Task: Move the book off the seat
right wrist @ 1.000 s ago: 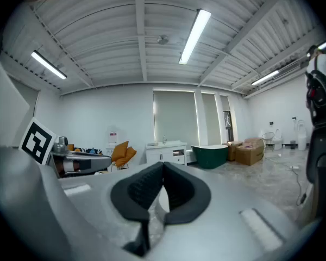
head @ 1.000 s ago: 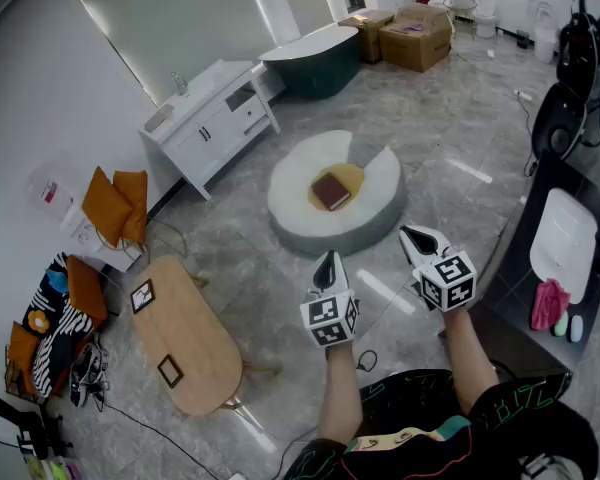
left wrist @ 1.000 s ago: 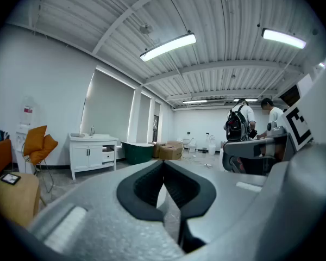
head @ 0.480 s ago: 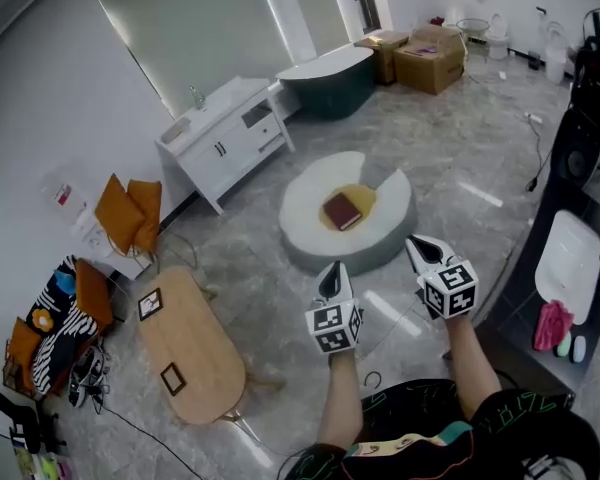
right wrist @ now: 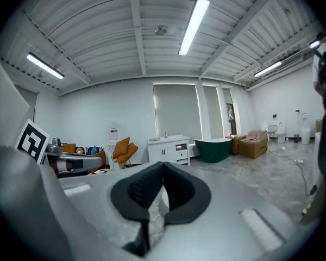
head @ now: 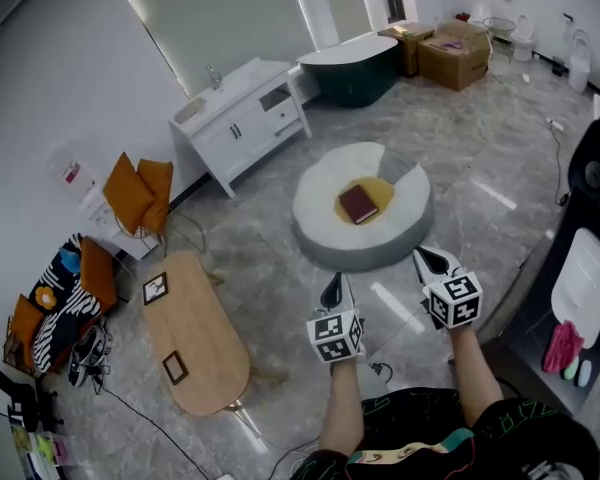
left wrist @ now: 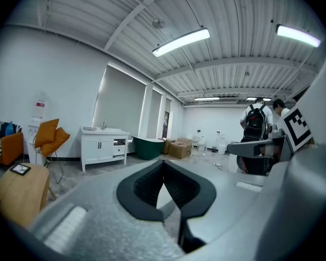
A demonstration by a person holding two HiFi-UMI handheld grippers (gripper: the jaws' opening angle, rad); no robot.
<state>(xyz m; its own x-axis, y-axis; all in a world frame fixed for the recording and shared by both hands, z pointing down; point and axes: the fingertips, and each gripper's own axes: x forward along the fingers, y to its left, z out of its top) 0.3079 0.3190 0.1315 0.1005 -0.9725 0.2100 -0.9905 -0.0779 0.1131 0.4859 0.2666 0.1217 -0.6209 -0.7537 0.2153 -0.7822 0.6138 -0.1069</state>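
Dark red hardback book (head: 358, 204) lies centred on the round white seat (head: 325, 236); left gripper (head: 332, 286) and right gripper (head: 428, 258), closed and empty, must open nearing it.

book (head: 358, 204) on seat (head: 320, 206) | grippers nearer | table (head: 202, 340) left of grippers

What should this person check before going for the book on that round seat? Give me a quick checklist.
1. Book in plain sight, lying flat on the round seat: ok.
2. Left gripper fingers open for a grab: not ok, shut and empty.
3. Right gripper fingers open: not ok, shut and empty.
4. Grippers at the book: not ok, both are short of it.
5. Somewhere to put it: wooden table has bare space, probably ok.
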